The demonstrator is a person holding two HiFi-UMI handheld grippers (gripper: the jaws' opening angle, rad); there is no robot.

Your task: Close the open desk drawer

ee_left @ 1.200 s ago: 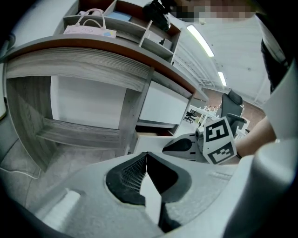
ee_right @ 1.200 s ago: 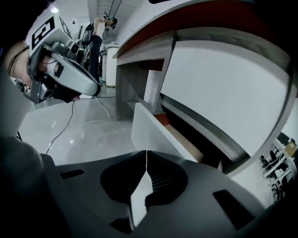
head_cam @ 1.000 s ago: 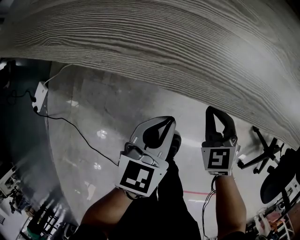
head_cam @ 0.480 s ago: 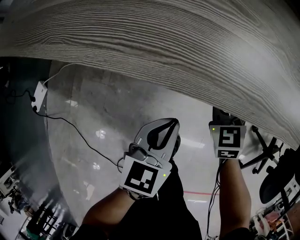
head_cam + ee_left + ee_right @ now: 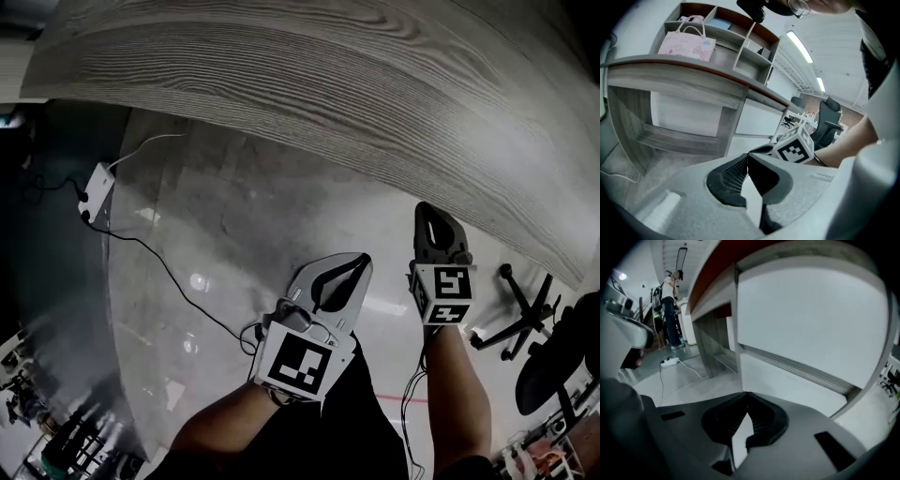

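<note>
Far L in head view: white power strip (image 5: 98, 183) on the grey floor (image 5: 216, 234). Wood-grain desk top (image 5: 309, 84) runs across the whole top of the view.

My L gripper (image 5: 361, 260) is low centre, over the floor and short of the desk edge. In the L gripper view my fingers are together, tips touching, nothing btwn them. Past them is the desk w/ a pink gift bag (image 5: 686, 44) on top, just beside a shelf unit (image 5: 740, 42) w/ open compartments.

My R gripper (image 5: 429, 211) is next to the L one but apart from it, tip nearer the desk edge. My fingers there are pressed together too, and empty.

Drawer: hidden under the desk top in head view. In the R gripper view a white drawer front (image 5: 811, 319) sits under the desk top, close ahead of my tips and not touching them. A 2nd white front (image 5: 787, 390) is below it, w/ a grey groove (image 5: 797, 369) btwn the two. Can't tell whether the drawer stands out or sits flush.

Far R in head view: black office chair base (image 5: 520, 314) on the floor.
</note>
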